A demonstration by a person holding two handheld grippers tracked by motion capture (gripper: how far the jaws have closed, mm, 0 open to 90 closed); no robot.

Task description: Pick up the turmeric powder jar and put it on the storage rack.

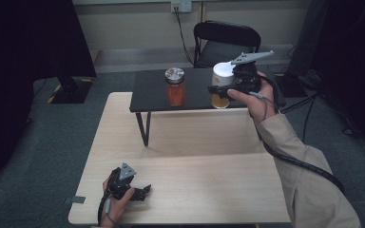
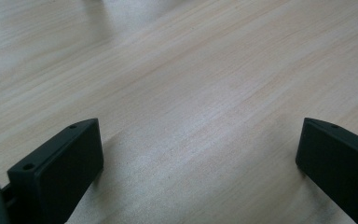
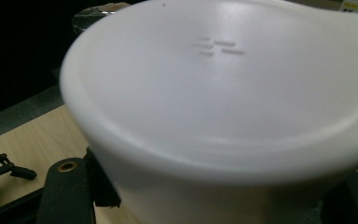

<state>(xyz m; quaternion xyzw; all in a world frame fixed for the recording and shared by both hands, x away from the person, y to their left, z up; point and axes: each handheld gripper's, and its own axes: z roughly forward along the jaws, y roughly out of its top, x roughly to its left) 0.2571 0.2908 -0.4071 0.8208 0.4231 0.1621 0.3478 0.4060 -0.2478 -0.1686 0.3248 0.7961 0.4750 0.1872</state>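
A jar with a white lid (image 1: 223, 74) and orange contents sits between the jaws of my right gripper (image 1: 220, 89), which is shut on it just below the lid. It is at the front right of the black shelf (image 1: 147, 92); I cannot tell whether its base touches the shelf. In the right gripper view the white lid (image 3: 223, 93) looms close, with a black fingertip (image 3: 67, 186) beside it. A second jar (image 1: 175, 88), with a metal lid and orange-red contents, stands on the shelf to the left. My left gripper (image 1: 141, 192) rests on the wooden table (image 1: 204, 185) at the front left, open (image 2: 198, 154) with nothing between its jaws.
The black shelf stands on thin legs on the far half of the table. A black folding chair (image 1: 225, 38) is behind it. Cables run over the floor at the right. Dark curtains hang on both sides.
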